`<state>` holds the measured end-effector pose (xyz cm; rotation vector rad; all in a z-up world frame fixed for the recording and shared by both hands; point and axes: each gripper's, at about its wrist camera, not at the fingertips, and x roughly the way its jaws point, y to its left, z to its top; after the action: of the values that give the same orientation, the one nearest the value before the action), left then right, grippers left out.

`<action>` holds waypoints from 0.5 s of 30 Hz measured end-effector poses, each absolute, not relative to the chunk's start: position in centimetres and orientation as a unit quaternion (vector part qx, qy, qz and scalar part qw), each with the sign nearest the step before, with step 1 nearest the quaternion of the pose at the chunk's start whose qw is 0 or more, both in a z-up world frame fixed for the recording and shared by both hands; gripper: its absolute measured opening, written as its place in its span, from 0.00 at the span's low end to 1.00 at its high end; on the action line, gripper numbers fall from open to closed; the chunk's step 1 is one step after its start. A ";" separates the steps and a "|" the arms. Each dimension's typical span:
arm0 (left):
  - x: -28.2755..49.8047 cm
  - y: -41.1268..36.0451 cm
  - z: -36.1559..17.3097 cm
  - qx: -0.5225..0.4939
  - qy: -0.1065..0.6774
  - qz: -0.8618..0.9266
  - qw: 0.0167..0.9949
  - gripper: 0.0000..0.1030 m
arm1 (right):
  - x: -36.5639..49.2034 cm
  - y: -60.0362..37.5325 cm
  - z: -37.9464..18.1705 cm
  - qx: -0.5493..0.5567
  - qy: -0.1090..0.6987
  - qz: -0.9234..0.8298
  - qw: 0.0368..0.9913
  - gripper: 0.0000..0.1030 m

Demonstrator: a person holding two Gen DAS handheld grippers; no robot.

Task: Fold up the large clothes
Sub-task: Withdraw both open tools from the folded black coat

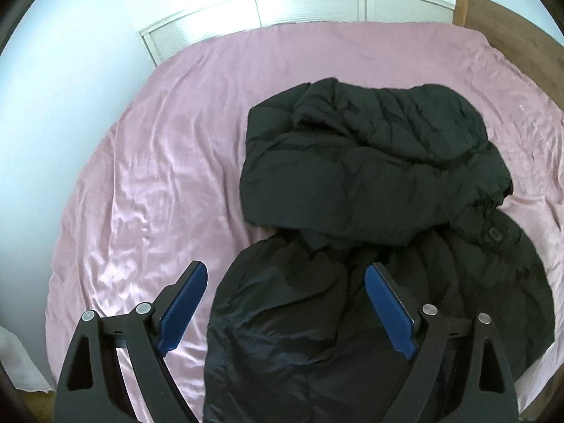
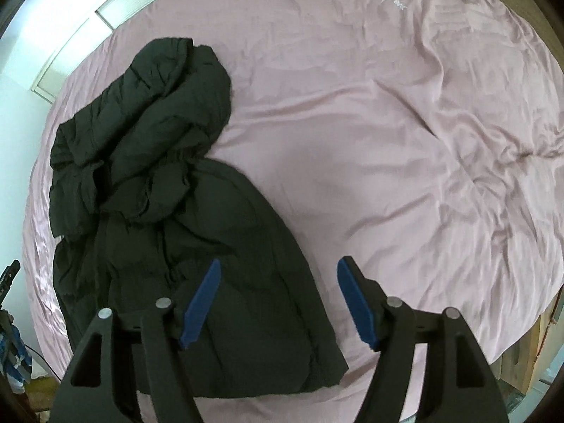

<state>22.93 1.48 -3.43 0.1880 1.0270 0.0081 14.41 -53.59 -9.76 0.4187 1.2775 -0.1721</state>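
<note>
Item: black puffer coat (image 1: 370, 183), lying on the pink bedsheet (image 1: 158, 162), partly folded. The upper part is lying doubled over in a thick bunch toward the far end; the lower body is spreading flat toward the near edge of the bed. The coat's long axis is running from the near edge away toward the white closet doors (image 1: 310, 7).

Left gripper (image 1: 285, 282): jaws standing wide apart, nothing between the blue pads, hovering over the coat's near left edge; one pad is lying over sheet, the other over coat.

Right gripper (image 2: 278, 276): jaws apart, gripping nothing, hovering over the coat's near right edge, straddling the border between coat and sheet.

Relation for the coming move: the coat is lying straight ahead of and below both grippers, each flanking one long side at the hem end. Neither looks clearly nearer. Judgement: the hem end is sitting ready to be pinched at both sides and carried up over the bunched part.
</note>
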 end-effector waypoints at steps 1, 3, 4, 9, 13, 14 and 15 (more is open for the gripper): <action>22.8 1.7 -3.5 0.090 0.492 0.006 0.866 0.88 | 14.2 -53.5 -9.9 0.194 0.593 -0.079 0.778 0.70; 22.5 2.4 -3.8 0.088 0.495 0.011 0.864 0.88 | 13.7 -53.5 -10.2 0.195 0.595 -0.081 0.775 0.71; 22.3 2.7 -3.8 0.089 0.496 0.014 0.864 0.88 | 13.4 -53.5 -10.3 0.197 0.597 -0.083 0.774 0.72; 21.7 3.8 -3.9 0.087 0.497 0.025 0.863 0.89 | 12.3 -53.8 -11.2 0.199 0.607 -0.091 0.764 0.72; 21.4 4.5 -4.2 0.086 0.501 0.032 0.860 0.89 | 11.8 -54.0 -11.5 0.199 0.611 -0.095 0.761 0.73; 21.2 4.6 -4.3 0.086 0.502 0.033 0.860 0.89 | 11.7 -54.0 -11.4 0.199 0.611 -0.096 0.760 0.73; 21.1 4.9 -4.4 0.086 0.504 0.035 0.859 0.90 | 11.6 -54.1 -11.4 0.200 0.611 -0.096 0.760 0.73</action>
<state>21.11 4.87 -4.40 0.1813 1.0584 0.0738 11.64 -54.06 -11.40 0.4344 1.3306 -0.2093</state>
